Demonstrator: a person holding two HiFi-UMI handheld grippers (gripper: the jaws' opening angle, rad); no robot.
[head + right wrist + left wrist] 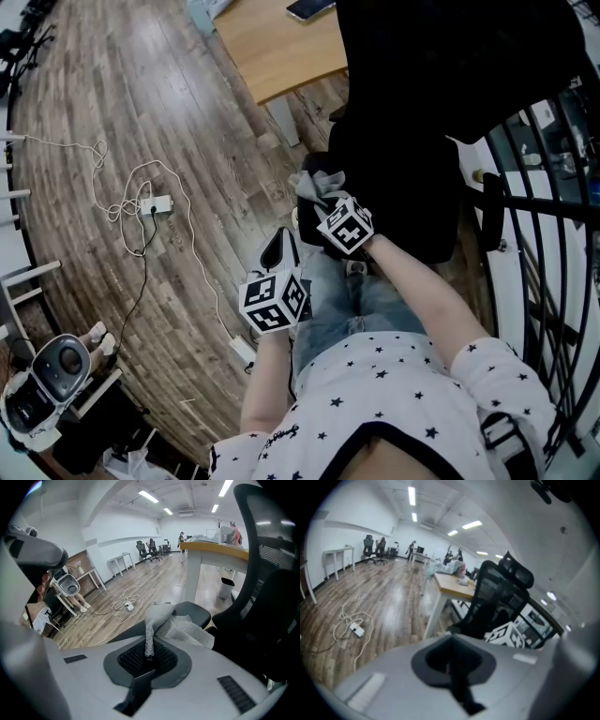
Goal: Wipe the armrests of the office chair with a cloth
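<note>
Right gripper pinching the cloth at the chair's armrest

I am clamping my right gripper (pixel 149 657) tight on a twisted fold of the grey cloth (pixel 180 629), and the rest of the cloth is draping onto the dark armrest (pixel 201 612) of the black office chair (pixel 267 588), just ahead of the jaws. I am holding my left gripper (pixel 452 666) nearer my body, its jaws pressed together with nothing between them, and it is pointing past the chair toward the wooden desk (pixel 452 585). Off to my left a white power strip (pixel 156 203) is lying on the plank floor (pixel 103 112) amid its looped cable (pixel 192 234).
</note>
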